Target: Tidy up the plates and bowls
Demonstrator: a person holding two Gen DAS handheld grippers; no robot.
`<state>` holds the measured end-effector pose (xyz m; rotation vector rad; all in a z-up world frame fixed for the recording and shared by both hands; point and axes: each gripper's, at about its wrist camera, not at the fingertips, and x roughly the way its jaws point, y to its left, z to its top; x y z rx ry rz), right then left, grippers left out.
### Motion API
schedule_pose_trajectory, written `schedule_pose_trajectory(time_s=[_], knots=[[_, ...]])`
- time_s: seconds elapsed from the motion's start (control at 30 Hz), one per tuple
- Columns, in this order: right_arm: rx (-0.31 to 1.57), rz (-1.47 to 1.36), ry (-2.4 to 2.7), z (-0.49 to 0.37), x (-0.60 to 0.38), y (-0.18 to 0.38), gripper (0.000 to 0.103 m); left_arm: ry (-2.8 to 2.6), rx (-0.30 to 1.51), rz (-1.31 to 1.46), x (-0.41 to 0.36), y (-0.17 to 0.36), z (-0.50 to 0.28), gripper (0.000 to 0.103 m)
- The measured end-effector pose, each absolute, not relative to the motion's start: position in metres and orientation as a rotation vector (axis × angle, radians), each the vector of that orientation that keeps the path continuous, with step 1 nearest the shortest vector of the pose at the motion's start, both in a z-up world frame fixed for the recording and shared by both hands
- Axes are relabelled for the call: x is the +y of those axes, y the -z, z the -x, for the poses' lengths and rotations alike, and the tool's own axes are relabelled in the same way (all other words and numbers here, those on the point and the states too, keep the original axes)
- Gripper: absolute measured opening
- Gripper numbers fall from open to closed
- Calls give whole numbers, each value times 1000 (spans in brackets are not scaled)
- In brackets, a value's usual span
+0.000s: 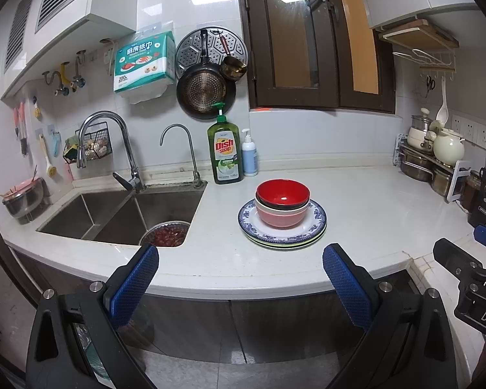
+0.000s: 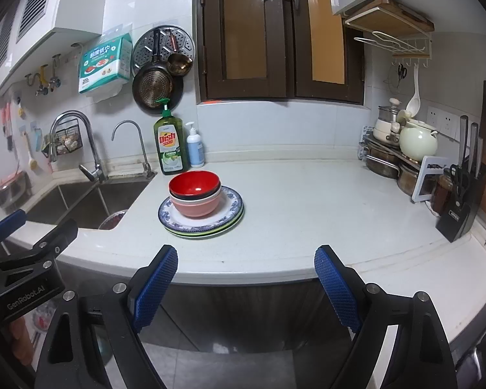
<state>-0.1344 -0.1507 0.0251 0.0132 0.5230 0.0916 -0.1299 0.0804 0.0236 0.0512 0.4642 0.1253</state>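
Observation:
On the white counter stands one stack. A red bowl nests in a pink bowl, which sits on a blue-patterned plate over a green-rimmed plate. The same red bowl and patterned plate show in the right wrist view. My left gripper is open, level with the counter's front edge and short of the stack, nothing between its blue pads. My right gripper is open too, empty, to the right of the stack. Its body shows at the left view's right edge.
A steel sink with a colander of red beans lies left of the stack. A green dish soap bottle and a small pump bottle stand behind it. Pots, a kettle and a knife block crowd the right end.

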Motion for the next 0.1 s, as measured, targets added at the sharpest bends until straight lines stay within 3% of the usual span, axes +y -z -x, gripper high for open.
schedule_pose_trajectory(time_s=[0.1], knots=[[523, -14, -93, 135, -151, -25, 87, -125, 464, -49, 82, -23, 130, 103]])
